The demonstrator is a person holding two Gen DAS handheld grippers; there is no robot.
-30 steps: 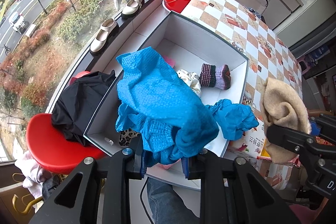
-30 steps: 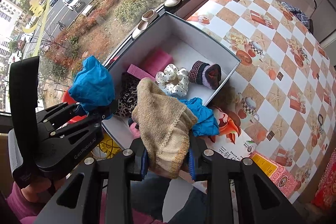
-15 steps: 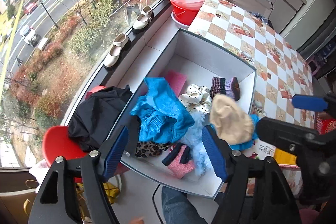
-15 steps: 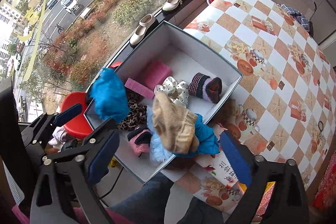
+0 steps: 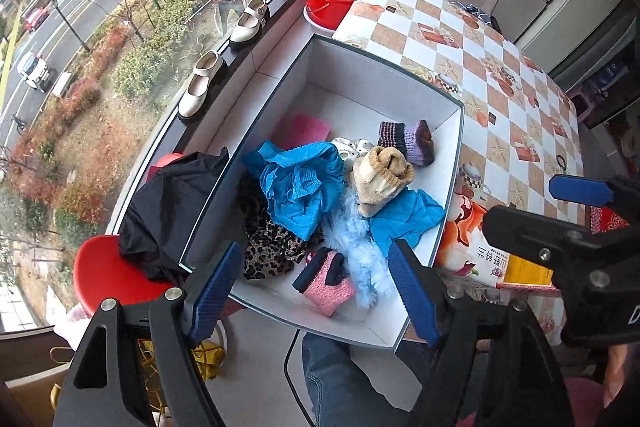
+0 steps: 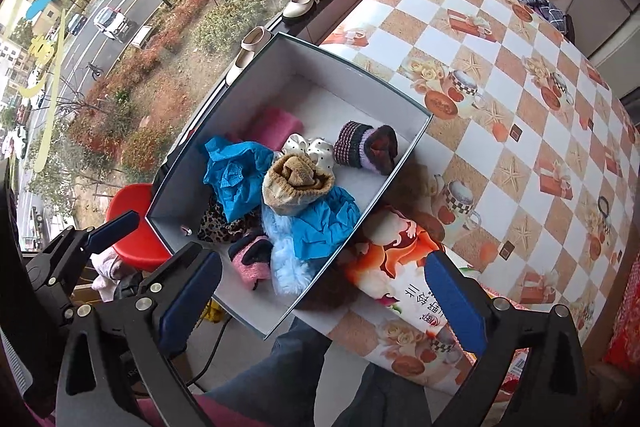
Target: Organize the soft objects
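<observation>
- The white box is set at the edge of the bench, overhanging toward the window, so that soft items can be dropped in from above.
- The left gripper is held over the near end of the box with its fingers spread wide; nothing is between them.
- The right gripper is held above the box's near corner; its fingers are at their widest, are opening a little more, and hold nothing.
- A blue cloth is seen lying loose on the pile, and a tan knitted sock rests on top beside it, touching a second blue cloth.
- Both are judged to lie as released items would, crumpled and unfolded.
- A purple striped sock, a dotted scrunchie, a pink pad, a leopard-print fabric, a pale blue fluffy piece and a pink-and-black sock are also gathered inside.
- A black garment is left outside on a red stool, so the sorting may be unfinished.
</observation>
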